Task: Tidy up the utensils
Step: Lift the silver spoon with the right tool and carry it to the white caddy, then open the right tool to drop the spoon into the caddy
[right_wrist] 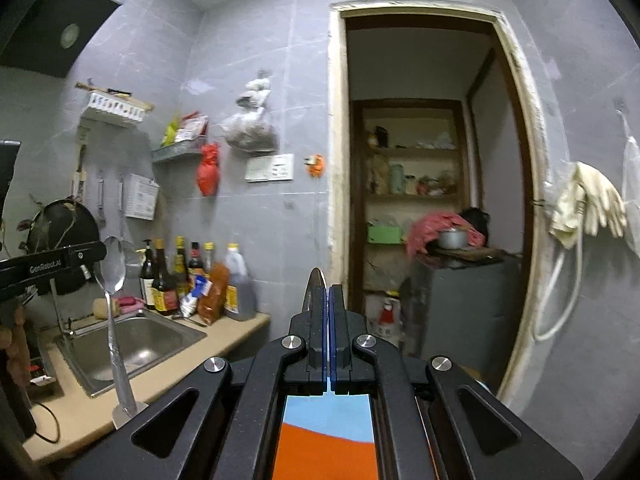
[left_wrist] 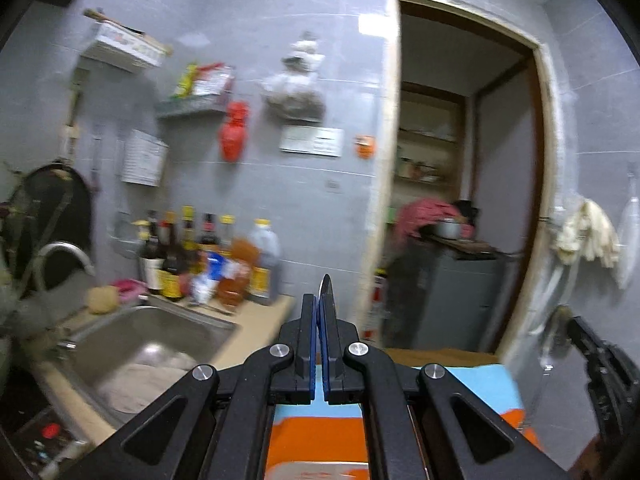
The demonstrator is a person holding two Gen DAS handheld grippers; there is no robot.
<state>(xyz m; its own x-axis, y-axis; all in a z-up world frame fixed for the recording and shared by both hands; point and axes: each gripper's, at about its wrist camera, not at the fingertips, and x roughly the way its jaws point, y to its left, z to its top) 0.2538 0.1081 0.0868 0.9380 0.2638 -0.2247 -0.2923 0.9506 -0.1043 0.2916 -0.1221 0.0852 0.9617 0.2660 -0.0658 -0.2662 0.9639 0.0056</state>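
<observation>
Above the counter (right_wrist: pixel 168 364); spoon (right_wrist: pixel 114 276) in left hand-held gripper (left_wrist: pixel 322 304).

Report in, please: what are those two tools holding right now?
Left tool shut on silver metal spoon, bowl up. Right tool shut on thin metal utensil, edge-on, kind unclear. Nothing close ahead of either.

You can read one marking only: "GenRobot.AI" in pale letters on the black body of the left gripper (right_wrist: pixel 52 266), at the left edge of the right wrist view. The labels on the sauce bottles (right_wrist: pixel 192 280) by the sink, the wall plate (right_wrist: pixel 269 167) and the hanging white card (right_wrist: pixel 140 200) carry print, but you will find it too blurred or too small to make out.
</observation>
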